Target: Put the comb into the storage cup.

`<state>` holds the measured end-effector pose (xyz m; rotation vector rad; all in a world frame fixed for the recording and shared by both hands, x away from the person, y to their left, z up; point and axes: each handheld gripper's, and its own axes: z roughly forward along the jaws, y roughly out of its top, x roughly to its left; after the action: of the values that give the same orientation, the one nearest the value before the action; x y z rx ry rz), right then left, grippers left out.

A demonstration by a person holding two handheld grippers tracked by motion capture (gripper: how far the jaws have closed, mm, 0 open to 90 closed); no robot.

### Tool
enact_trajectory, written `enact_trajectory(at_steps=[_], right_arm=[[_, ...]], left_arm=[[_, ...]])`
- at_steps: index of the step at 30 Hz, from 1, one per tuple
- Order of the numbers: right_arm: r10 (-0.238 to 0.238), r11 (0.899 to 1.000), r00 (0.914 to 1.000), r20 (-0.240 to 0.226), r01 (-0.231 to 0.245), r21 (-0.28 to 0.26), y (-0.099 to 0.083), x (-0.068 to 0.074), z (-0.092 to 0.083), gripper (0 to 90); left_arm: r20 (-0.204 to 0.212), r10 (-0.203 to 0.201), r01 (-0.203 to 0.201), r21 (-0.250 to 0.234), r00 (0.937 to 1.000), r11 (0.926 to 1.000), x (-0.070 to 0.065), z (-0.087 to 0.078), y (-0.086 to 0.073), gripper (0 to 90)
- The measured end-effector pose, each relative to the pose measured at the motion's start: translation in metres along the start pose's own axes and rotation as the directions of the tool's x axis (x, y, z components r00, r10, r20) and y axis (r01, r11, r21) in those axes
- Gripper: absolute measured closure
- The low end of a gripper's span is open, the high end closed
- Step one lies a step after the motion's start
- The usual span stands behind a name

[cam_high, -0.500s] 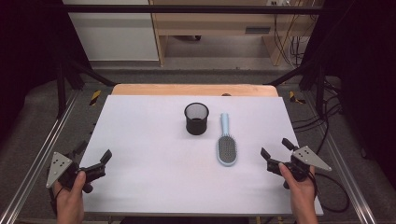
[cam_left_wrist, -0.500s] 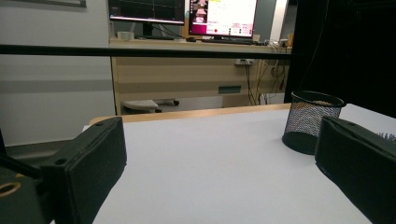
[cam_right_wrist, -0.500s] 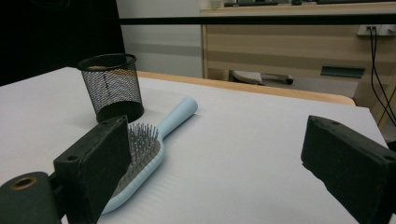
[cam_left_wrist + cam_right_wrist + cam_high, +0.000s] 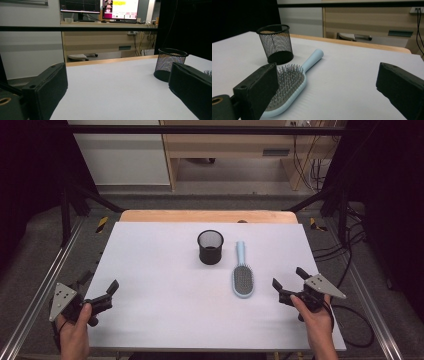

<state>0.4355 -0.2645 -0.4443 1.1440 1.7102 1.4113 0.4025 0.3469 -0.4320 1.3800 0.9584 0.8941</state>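
White tabletop (image 4: 160,270) bears black mesh cup (image 4: 210,247) beside pale-blue bristled hairbrush (image 4: 243,277); left gripper (image 4: 98,291) and right gripper (image 4: 287,282) gape wide, empty; a careless reach could topple the light cup.

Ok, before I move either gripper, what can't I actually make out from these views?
- Mesh cup: its inside bottom is dark in the high view, and the mesh wall screens it in both gripper views, so whether it's empty is unclear.
- Hairbrush: in the right gripper view its near end is partly hidden behind that gripper's own near jaw; in the left gripper view a jaw hides all but a few bristles.
- Monitor text in the left gripper view: too small to read.
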Motion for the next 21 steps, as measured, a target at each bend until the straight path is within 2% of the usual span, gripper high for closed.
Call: enact_trajectory(at_steps=[2, 5, 6, 7, 8, 9, 13, 15, 17, 18, 21], right_arm=[[-0.006, 0.999, 1.0000, -0.005, 0.006, 0.038, 0.010, 0.006, 0.010, 5.1], [-0.010, 0.999, 0.9998, -0.020, 0.011, 0.053, 0.017, 0.009, 0.018, 5.2], [-0.028, 0.997, 0.9991, -0.032, 0.030, 0.078, 0.026, 0.011, 0.027, 5.2], [-0.028, 0.997, 0.9991, -0.032, 0.030, 0.078, 0.026, 0.011, 0.027, 5.2], [-0.029, 0.994, 0.9989, -0.037, 0.033, 0.101, 0.033, 0.011, 0.036, 5.5], [-0.029, 0.994, 0.9989, -0.037, 0.033, 0.101, 0.033, 0.011, 0.036, 5.5], [-0.040, 0.989, 0.9983, -0.042, 0.045, 0.140, 0.047, 0.012, 0.054, 7.5], [-0.063, 0.983, 0.9969, -0.048, 0.070, 0.171, 0.058, 0.013, 0.069, 9.0], [-0.067, 0.981, 0.9966, -0.049, 0.075, 0.176, 0.060, 0.014, 0.073, 9.7], [-0.085, 0.977, 0.9950, -0.052, 0.093, 0.189, 0.065, 0.014, 0.082, 11.1], [-0.098, 0.973, 0.9938, -0.052, 0.107, 0.206, 0.070, 0.015, 0.091, 14.9]], left_arm=[[-0.001, -0.001, 0.001, 0.000, 1.0000, 1.0000, 0.000, 0.000, 0.000, 2.2], [-0.003, 0.000, 0.000, -0.002, 1.0000, 1.0000, 0.001, -0.001, 0.000, 2.2], [-0.004, 0.000, 0.000, -0.001, 1.0000, 1.0000, 0.001, -0.001, 0.000, 2.2], [-0.004, 0.000, 0.000, 0.000, 1.0000, 1.0000, 0.001, -0.001, 0.000, 2.2], [-0.006, -0.001, 0.001, 0.000, 1.0000, 1.0000, 0.002, -0.001, 0.000, 2.2], [-0.007, -0.003, 0.003, 0.000, 1.0000, 1.0000, 0.002, -0.001, 0.000, 2.2], [-0.007, -0.003, 0.003, 0.000, 1.0000, 1.0000, 0.002, -0.001, 0.000, 2.3], [-0.006, -0.004, 0.004, 0.000, 1.0000, 1.0000, 0.002, -0.001, 0.000, 2.2], [-0.005, -0.003, 0.003, 0.002, 1.0000, 1.0000, 0.002, -0.001, 0.000, 2.2], [-0.005, -0.005, 0.005, 0.001, 1.0000, 1.0000, 0.002, -0.001, 0.000, 2.2], [-0.004, -0.005, 0.005, 0.002, 1.0000, 1.0000, 0.002, 0.000, 0.000, 2.3]])
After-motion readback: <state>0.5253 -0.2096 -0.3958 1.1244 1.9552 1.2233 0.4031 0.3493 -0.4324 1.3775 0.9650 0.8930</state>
